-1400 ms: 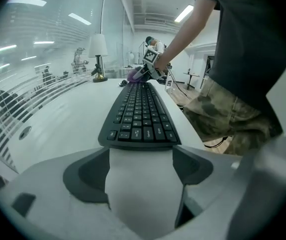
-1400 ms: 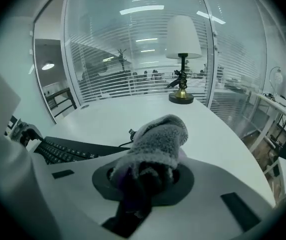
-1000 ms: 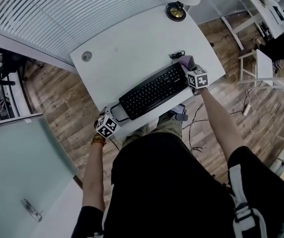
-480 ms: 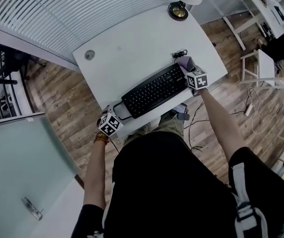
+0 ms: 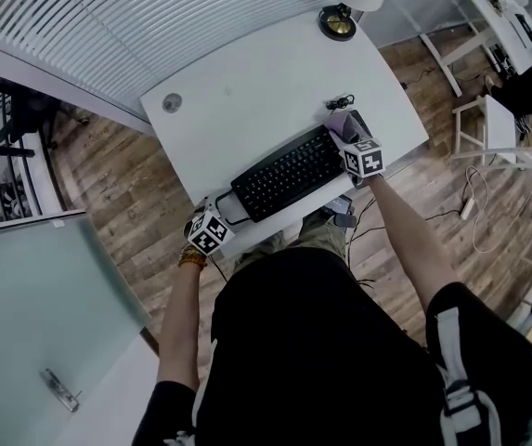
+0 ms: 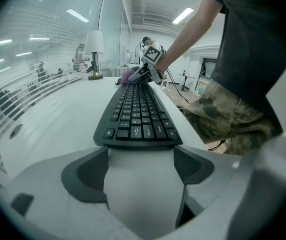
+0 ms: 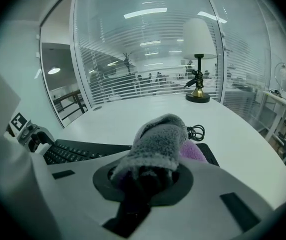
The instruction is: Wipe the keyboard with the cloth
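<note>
cloth (image 7: 157, 144) nudged left (right tongs (image 7: 147, 176) clamped), keyboard (image 5: 289, 173)

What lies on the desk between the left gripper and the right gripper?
The keyboard fills the whole stretch from left gripper to right gripper, shown in the head view and the left gripper view.

Keyboard (image 5: 287, 175) at desk (image 5: 247, 91) front edge; cloth (image 5: 343, 119) on right end; cable coil (image 5: 337, 101), likely, behind cloth.

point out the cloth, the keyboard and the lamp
cloth (image 7: 157, 144), right gripper view, on its grey fuzzy top
keyboard (image 6: 139, 115), left gripper view, on the middle key rows
lamp (image 7: 199, 36), right gripper view, on the white shade
</note>
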Available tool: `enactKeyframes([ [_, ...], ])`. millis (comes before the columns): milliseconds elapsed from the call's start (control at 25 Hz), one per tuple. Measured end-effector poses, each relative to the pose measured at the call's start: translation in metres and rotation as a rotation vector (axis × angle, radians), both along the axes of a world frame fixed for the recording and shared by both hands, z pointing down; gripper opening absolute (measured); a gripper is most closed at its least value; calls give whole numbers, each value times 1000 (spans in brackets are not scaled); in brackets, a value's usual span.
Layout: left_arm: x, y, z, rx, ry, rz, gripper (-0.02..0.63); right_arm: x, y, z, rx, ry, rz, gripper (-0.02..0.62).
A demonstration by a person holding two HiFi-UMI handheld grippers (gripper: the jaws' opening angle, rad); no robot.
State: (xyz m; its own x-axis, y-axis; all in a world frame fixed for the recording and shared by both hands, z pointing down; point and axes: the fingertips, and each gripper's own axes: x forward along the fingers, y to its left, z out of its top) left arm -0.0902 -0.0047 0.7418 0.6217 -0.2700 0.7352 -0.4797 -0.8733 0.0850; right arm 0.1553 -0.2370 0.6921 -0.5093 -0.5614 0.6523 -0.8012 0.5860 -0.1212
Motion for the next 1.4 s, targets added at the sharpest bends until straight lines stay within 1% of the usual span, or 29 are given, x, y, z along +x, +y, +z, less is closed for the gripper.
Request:
enactKeyframes([
  [360, 0, 1, 0, -1, -3, -2, 405, -32, 22, 1, -16, -19, -79, 60],
  [520, 1, 0, 0, -3, -7, -1, 407, -41, 29, 0, -15, -27, -82, 60],
  [680, -1, 1, 0, -4, -5, -2, 407, -63, 42, 1, -35, -39, -143, 58],
  [760, -1, 1, 0, -3, -3, -2, 407, -73, 47, 1, -35, -42, -158, 58],
  [1000, -1, -1, 0, 0, -1, -1, 407, -78, 50, 0, -29, -29, -181, 58],
  [1160, -1, 0, 0, -2, 1, 0, 407, -89, 58, 1, -60, -48, -206, 58],
  [1400, 0, -1, 0, -5, -3, -1, 407, -102, 68, 1, -42, -39, -276, 58],
])
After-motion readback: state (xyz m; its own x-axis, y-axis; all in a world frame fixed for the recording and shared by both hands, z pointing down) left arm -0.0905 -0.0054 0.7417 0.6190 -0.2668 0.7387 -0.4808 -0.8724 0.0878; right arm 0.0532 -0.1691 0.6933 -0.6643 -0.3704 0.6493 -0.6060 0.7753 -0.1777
